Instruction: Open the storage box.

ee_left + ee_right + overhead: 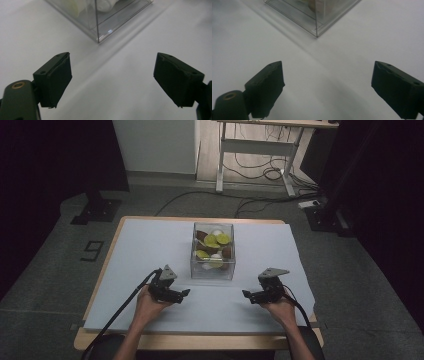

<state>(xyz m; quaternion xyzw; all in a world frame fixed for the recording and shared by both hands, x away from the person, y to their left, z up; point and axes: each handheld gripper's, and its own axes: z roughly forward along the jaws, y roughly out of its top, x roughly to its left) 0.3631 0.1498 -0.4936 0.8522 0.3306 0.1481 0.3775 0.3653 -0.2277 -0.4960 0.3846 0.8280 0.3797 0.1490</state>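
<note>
Clear square plastic box (213,251) of green, brown and white pieces near table (150,245) centre, toward far edge. Left gripper (186,293) and right gripper (245,293) near the front edge, flanking the box's near corners, apart from it, both spread and empty. Likely approach stage. Next: close in on opposite box walls evenly.

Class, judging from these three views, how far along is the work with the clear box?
Done: the clear box already holds green, white and brown pieces. In hand: nothing; the left gripper and right gripper sit open, short of its near corners. Left: touching or gripping the box.
</note>
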